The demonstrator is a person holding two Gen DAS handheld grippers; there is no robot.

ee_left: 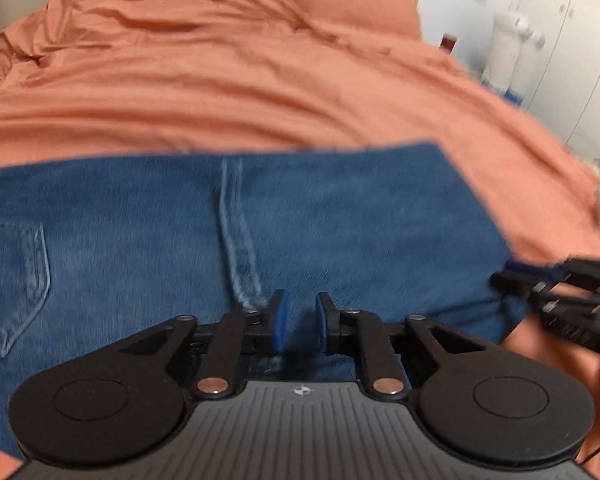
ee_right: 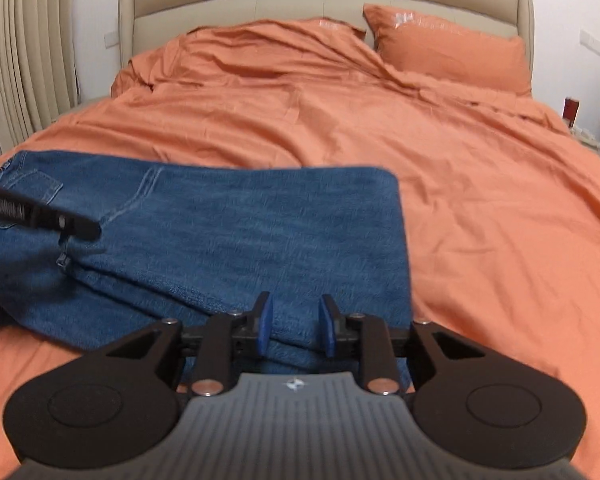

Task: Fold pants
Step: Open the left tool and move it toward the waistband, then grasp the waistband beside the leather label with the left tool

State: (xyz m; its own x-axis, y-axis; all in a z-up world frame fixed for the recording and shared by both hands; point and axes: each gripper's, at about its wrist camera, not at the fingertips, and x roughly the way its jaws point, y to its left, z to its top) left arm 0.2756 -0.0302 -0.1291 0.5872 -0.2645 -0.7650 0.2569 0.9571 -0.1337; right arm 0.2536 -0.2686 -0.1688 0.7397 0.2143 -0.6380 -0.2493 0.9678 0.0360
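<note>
Blue jeans (ee_left: 300,232) lie folded in layers on an orange bed; they also show in the right wrist view (ee_right: 240,232), with a back pocket (ee_left: 16,276) at the left. My left gripper (ee_left: 299,322) is open and empty, low over the near part of the jeans. My right gripper (ee_right: 295,326) is open and empty over the jeans' near right edge. The right gripper shows at the right edge of the left wrist view (ee_left: 512,280); the left gripper shows at the left of the right wrist view (ee_right: 84,228).
The orange duvet (ee_right: 380,140) covers the bed, with an orange pillow (ee_right: 452,52) by the beige headboard (ee_right: 324,4). Curtains (ee_right: 28,60) hang at the left. White cupboards (ee_left: 572,40) stand beyond the bed's right side.
</note>
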